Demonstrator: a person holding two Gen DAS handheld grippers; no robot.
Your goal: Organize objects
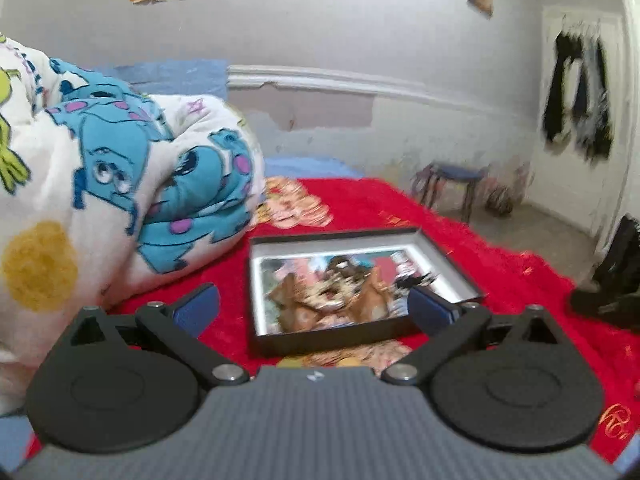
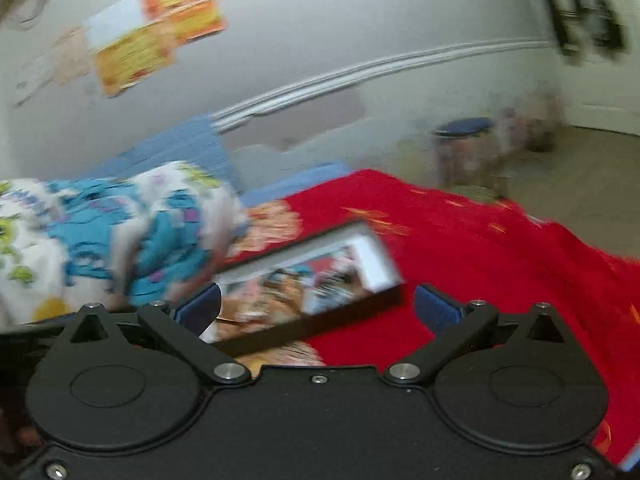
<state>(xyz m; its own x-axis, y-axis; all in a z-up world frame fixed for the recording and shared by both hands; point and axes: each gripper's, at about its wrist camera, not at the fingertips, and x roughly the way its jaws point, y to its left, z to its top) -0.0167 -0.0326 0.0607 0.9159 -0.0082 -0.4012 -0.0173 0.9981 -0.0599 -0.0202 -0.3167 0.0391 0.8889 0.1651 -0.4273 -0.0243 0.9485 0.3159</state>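
Note:
A shallow black box (image 1: 360, 336) lies open on the red blanket (image 1: 500, 264). It holds a white-bordered cartoon picture (image 1: 332, 292). My left gripper (image 1: 314, 308) is open and empty, its blue pads on either side of the box's near end, just above it. In the right wrist view, which is blurred, the same box (image 2: 320, 324) lies tilted ahead. My right gripper (image 2: 316, 306) is open and empty, with the box's near edge between the pads.
A rolled cartoon-print quilt (image 1: 120, 184) lies on the left of the bed. A blue stool (image 1: 456, 180) stands by the wall past the bed's far edge. A black bag (image 1: 616, 276) sits on the floor at the right. Dark clothes (image 1: 576, 116) hang on the door.

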